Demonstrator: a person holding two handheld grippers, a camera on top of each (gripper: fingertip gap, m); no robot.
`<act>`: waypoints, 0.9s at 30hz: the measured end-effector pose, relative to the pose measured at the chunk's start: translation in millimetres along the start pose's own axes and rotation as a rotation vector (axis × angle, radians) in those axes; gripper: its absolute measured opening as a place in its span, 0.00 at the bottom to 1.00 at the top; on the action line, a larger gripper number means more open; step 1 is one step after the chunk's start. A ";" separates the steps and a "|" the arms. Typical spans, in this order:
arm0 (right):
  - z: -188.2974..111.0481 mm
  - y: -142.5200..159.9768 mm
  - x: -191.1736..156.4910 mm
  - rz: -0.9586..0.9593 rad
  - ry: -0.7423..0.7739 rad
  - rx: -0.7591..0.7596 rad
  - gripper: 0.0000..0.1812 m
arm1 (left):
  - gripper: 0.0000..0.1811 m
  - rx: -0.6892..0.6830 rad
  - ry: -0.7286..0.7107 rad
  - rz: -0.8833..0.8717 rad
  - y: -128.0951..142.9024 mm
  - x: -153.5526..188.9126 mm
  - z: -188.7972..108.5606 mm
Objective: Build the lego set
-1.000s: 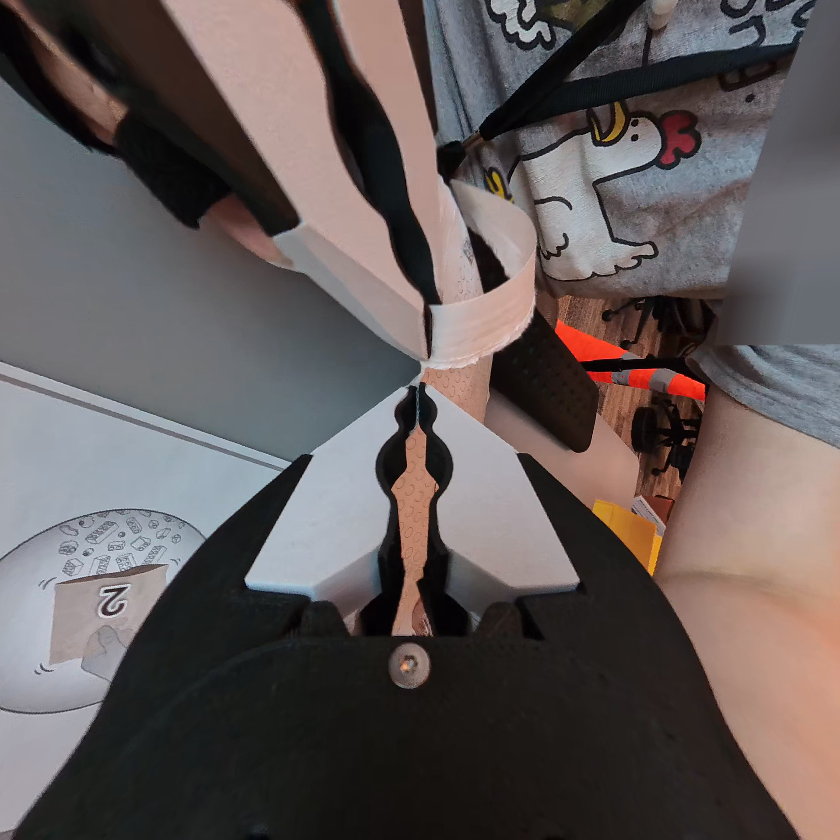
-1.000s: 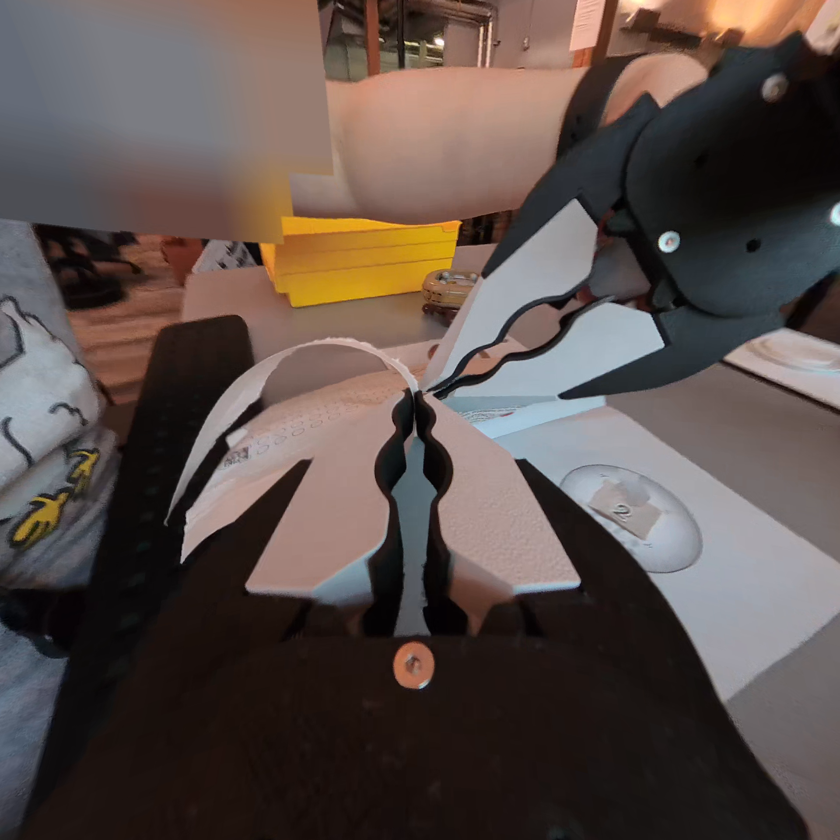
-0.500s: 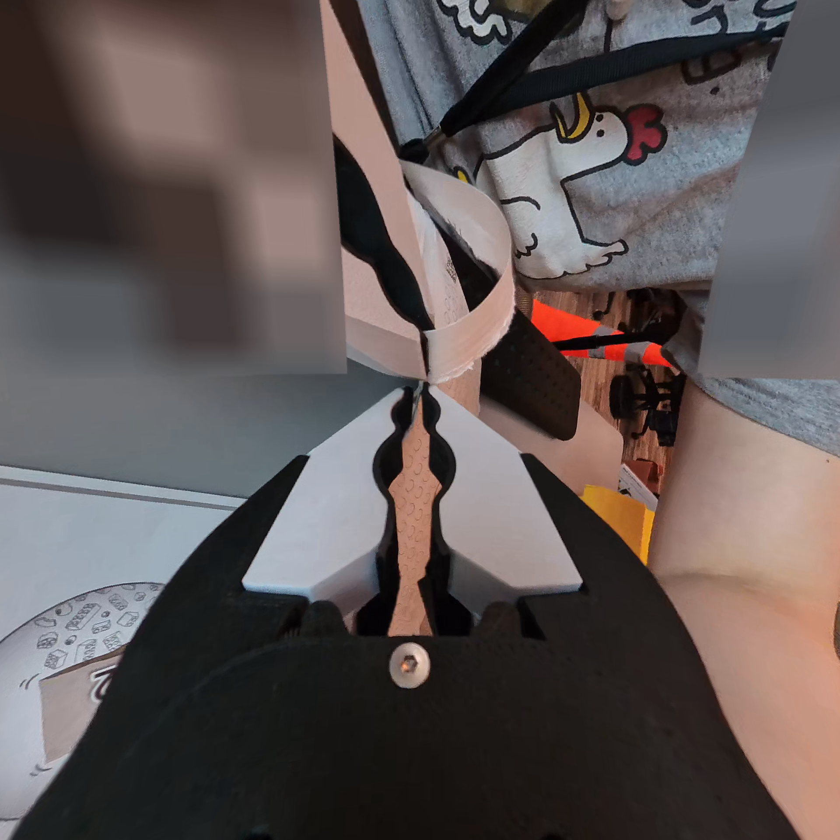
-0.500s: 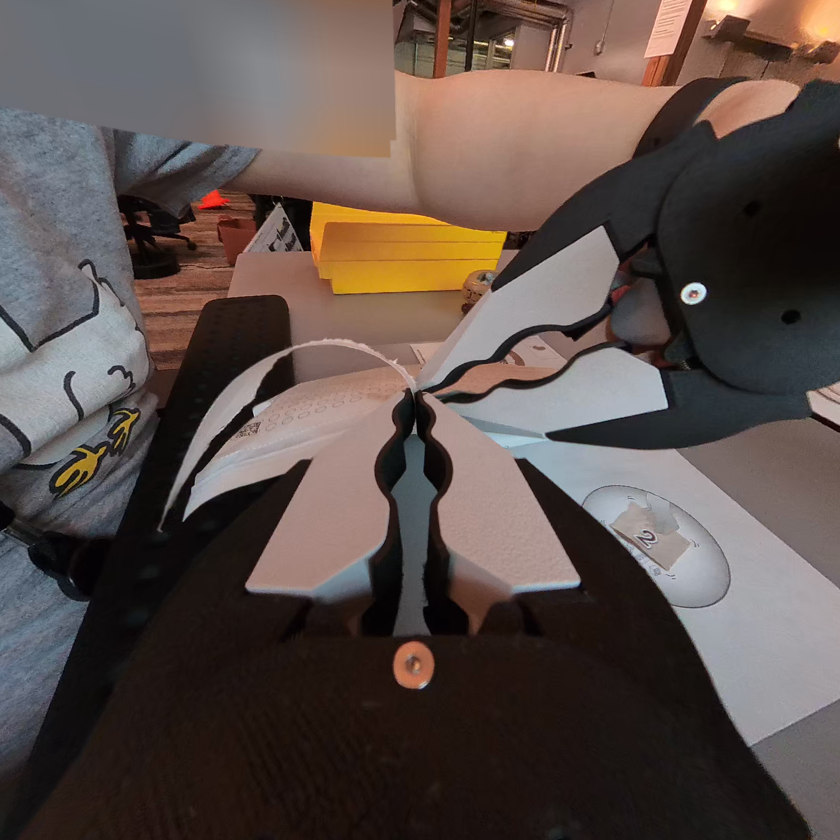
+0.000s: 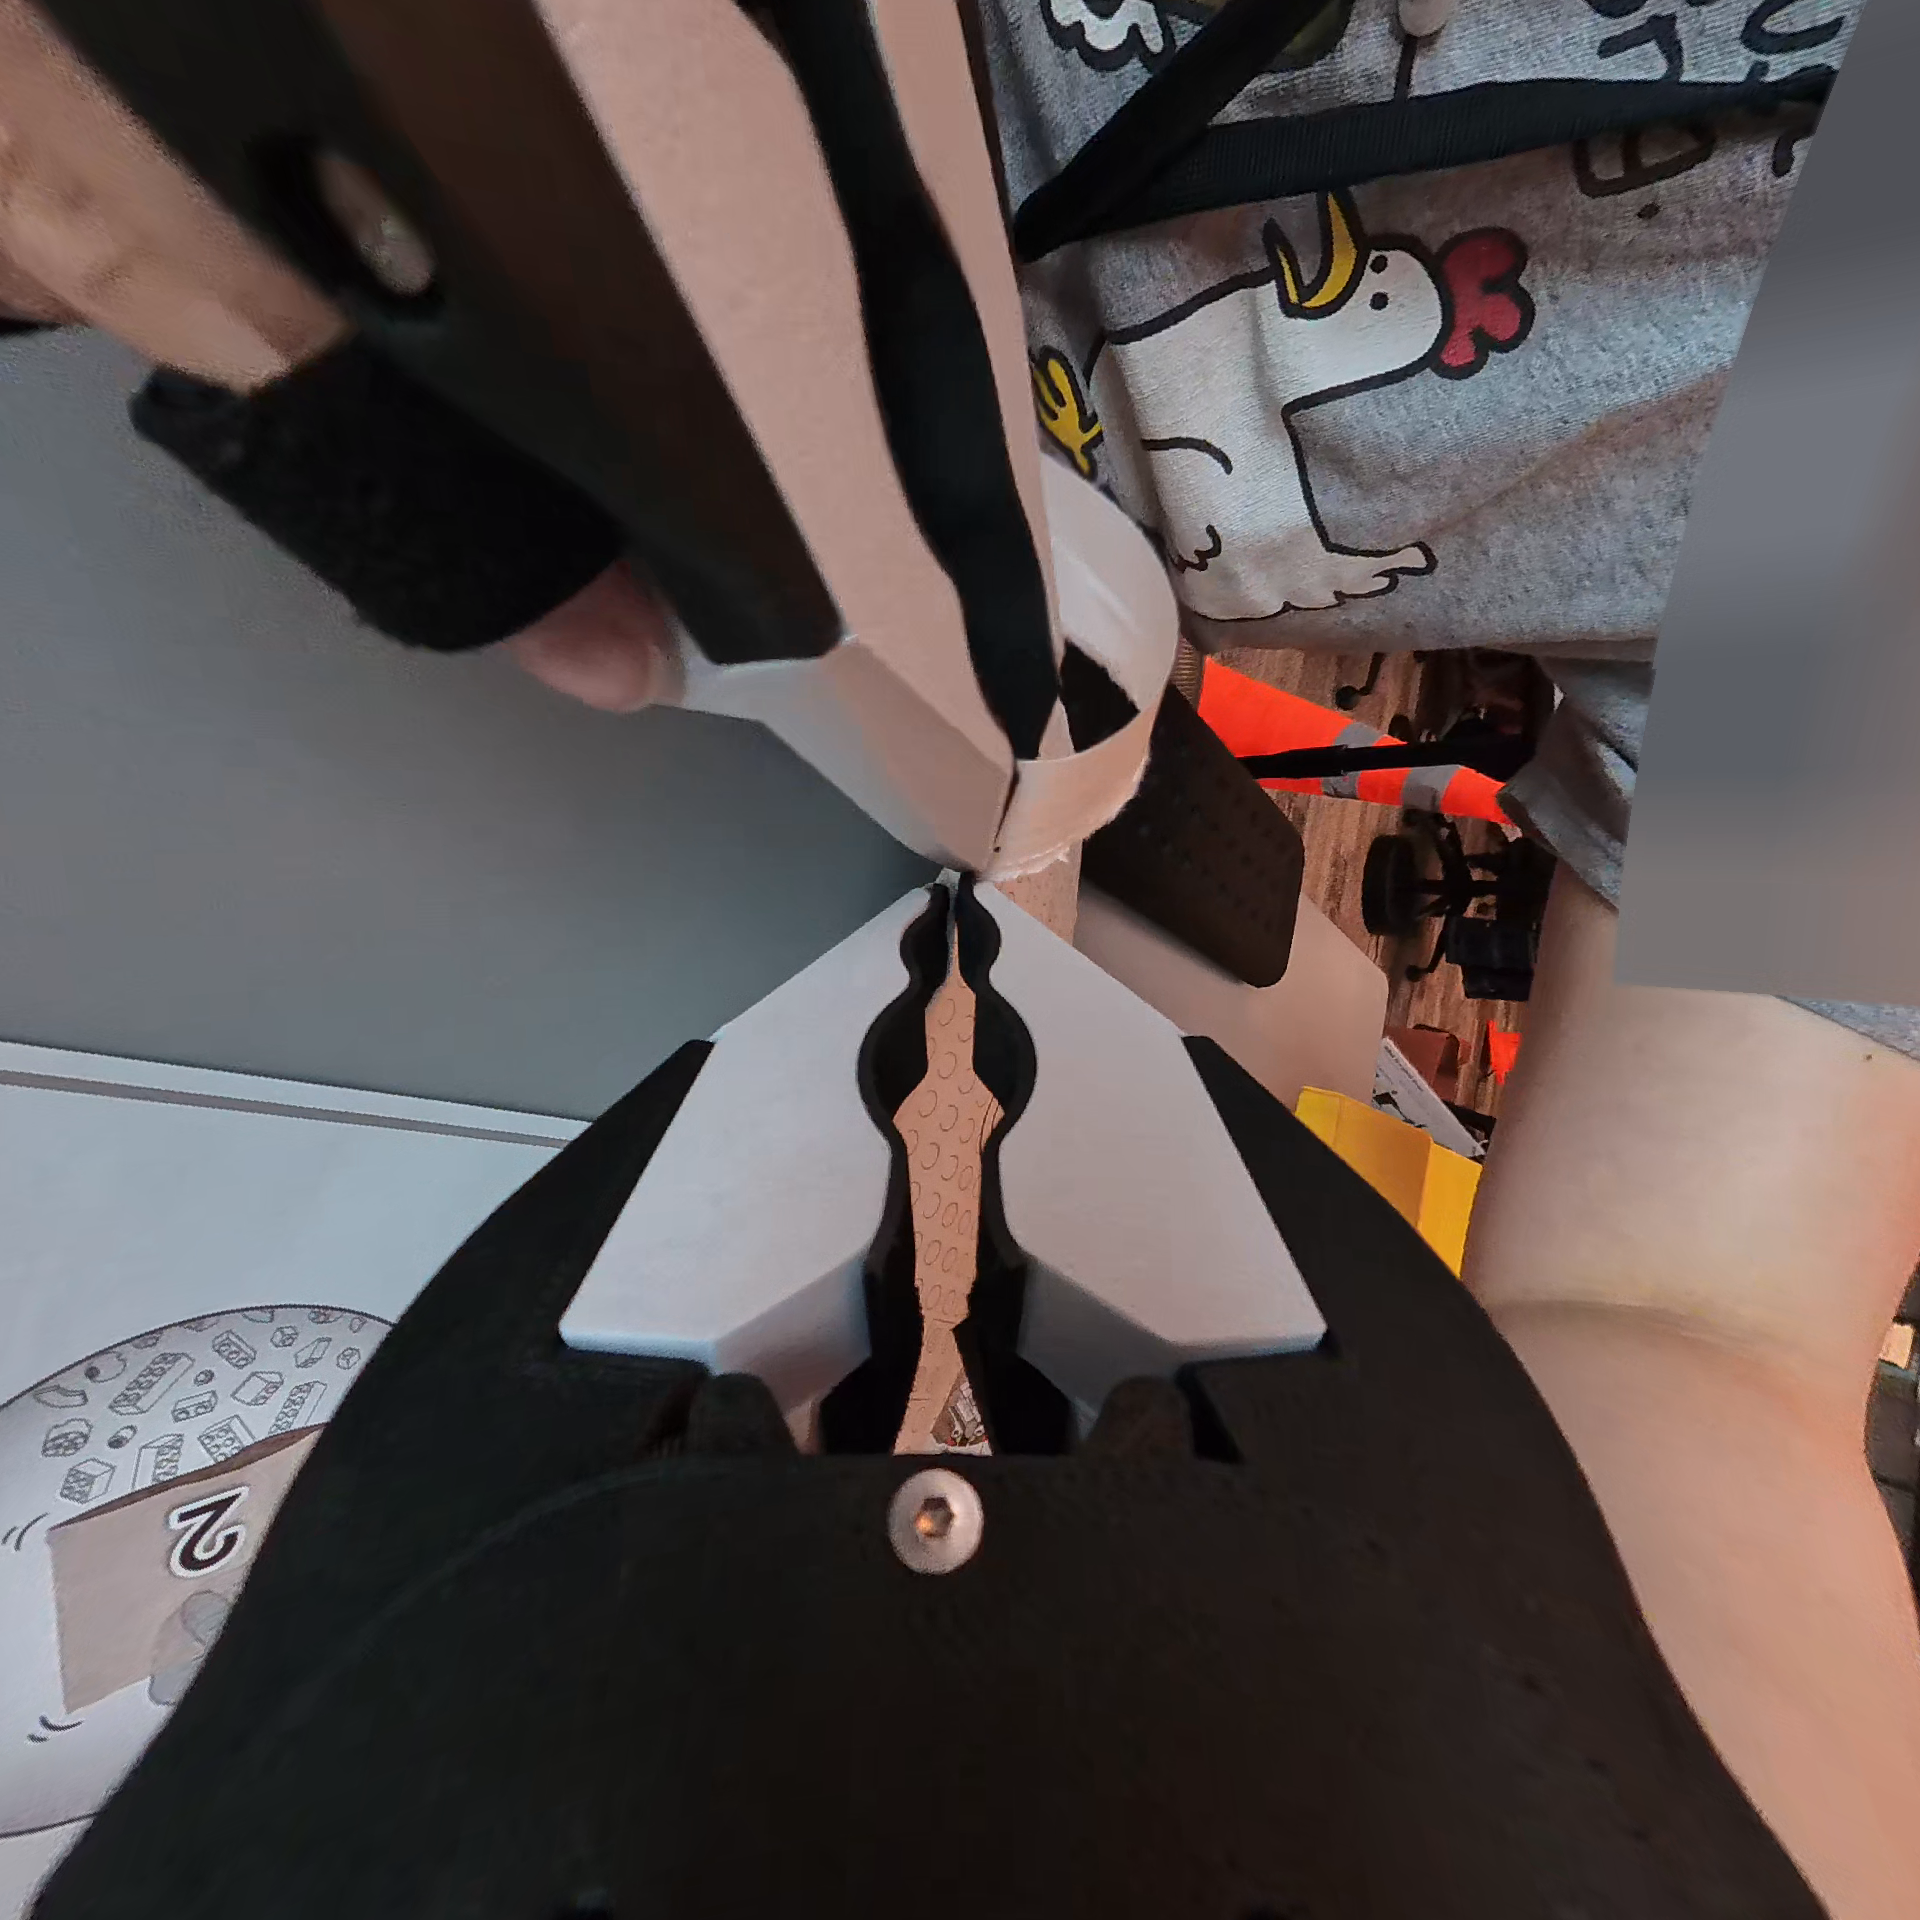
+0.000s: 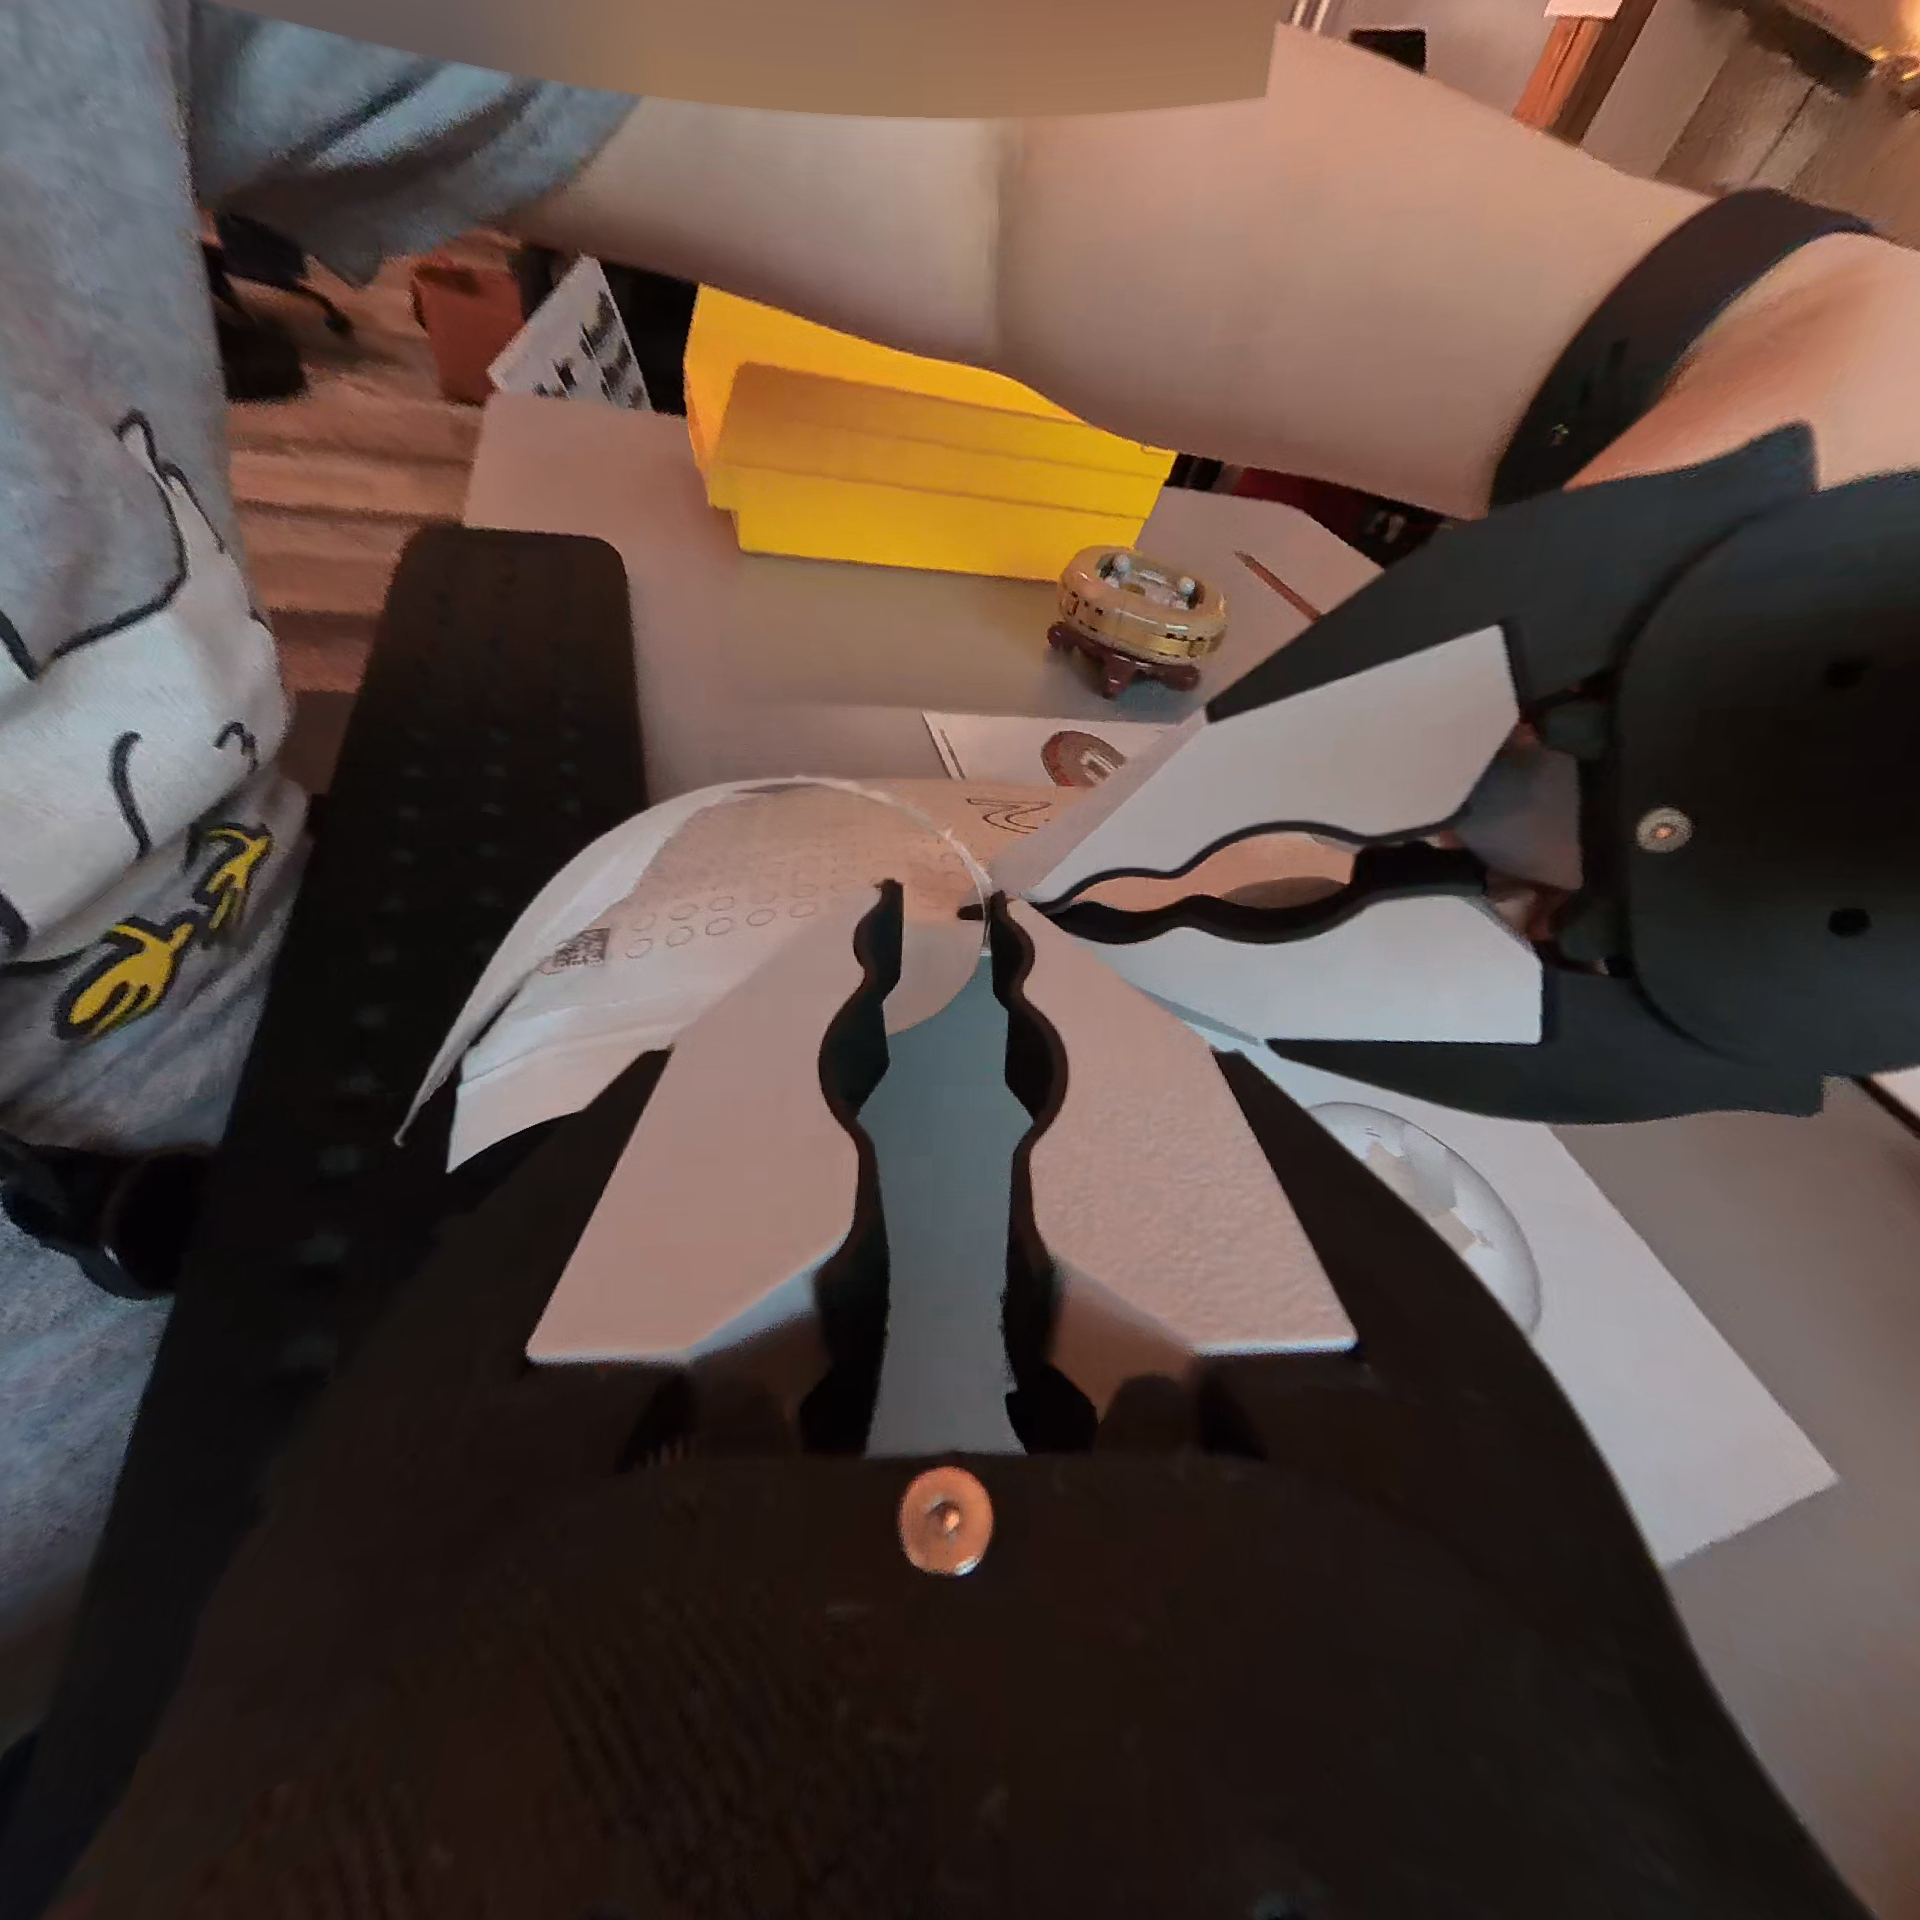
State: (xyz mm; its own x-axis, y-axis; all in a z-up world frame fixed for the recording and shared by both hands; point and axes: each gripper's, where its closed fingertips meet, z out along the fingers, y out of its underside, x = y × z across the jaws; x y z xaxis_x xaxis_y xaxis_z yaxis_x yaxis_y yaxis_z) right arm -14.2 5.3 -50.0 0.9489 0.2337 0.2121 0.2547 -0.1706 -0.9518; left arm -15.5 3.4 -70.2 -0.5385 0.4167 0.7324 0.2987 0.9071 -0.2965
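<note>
My left gripper (image 5: 956, 883) is shut on a white paper bag (image 5: 951, 1143) printed with small circles, which runs up between its fingers. The bag also shows in the right wrist view (image 6: 748, 914), held above the table edge. A torn paper strip (image 6: 561, 914) curls off the bag's top and loops over it. My right gripper (image 6: 943, 902) is open, its fingertips on either side of the strip's end, tip to tip with the left gripper (image 6: 1023, 902). In the left wrist view the right gripper (image 5: 1003, 831) comes down from above to the strip (image 5: 1101, 582).
An open instruction booklet (image 6: 1558, 1351) lies on the grey table under the grippers. A stack of yellow boxes (image 6: 914, 468) and a small gold model (image 6: 1138, 623) stand farther back. A black perforated pad (image 6: 488, 779) and the person's grey shirt (image 5: 1351, 364) are close by.
My right gripper was shut on the torn strip and has opened. The left gripper stays shut on the bag. Both have shifted slightly.
</note>
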 end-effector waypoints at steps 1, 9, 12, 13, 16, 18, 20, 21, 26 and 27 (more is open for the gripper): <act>-0.2 -1.7 1.5 -0.018 0.020 -0.001 0.07 | 0.00 0.000 0.001 -0.004 -0.5 -0.5 -0.2; -5.6 -4.8 0.4 -0.095 0.068 0.014 0.00 | 0.00 0.035 -0.057 0.069 -12.6 -10.4 3.4; -8.6 -4.1 -4.7 -0.121 0.089 0.035 0.00 | 0.00 0.054 -0.077 0.084 -14.2 -11.6 2.6; -9.2 -3.6 -6.0 -0.132 0.094 0.035 0.00 | 0.00 0.054 -0.093 0.102 -15.9 -12.6 3.9; -10.8 -1.6 -11.8 -0.152 0.089 0.037 0.00 | 0.00 0.057 -0.128 0.122 -19.3 -15.4 9.7; -9.8 3.0 -13.7 -0.170 0.100 0.019 0.00 | 0.00 0.044 -0.134 0.077 -17.5 -17.7 11.3; -8.1 2.5 -16.1 -0.186 0.106 0.018 0.00 | 0.00 0.040 -0.117 0.063 -16.5 -14.8 11.7; -7.5 2.3 -16.6 -0.196 0.110 0.014 0.00 | 0.00 0.036 -0.116 0.066 -16.0 -14.1 11.9; -7.6 1.0 -18.9 -0.213 0.136 0.028 0.00 | 0.00 0.025 -0.101 0.060 -15.9 -10.1 12.8; -8.5 0.9 -17.7 -0.194 0.138 0.039 0.00 | 0.00 0.025 -0.105 0.060 -15.8 -10.7 12.6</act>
State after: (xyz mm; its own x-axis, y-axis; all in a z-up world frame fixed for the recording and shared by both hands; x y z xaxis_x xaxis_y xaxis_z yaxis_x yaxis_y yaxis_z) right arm -29.1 -7.2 -52.7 0.9001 0.1250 0.4173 0.4297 -0.0975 -0.8977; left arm -24.4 -14.6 -81.1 -0.6000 0.4730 0.6452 0.3141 0.8810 -0.3538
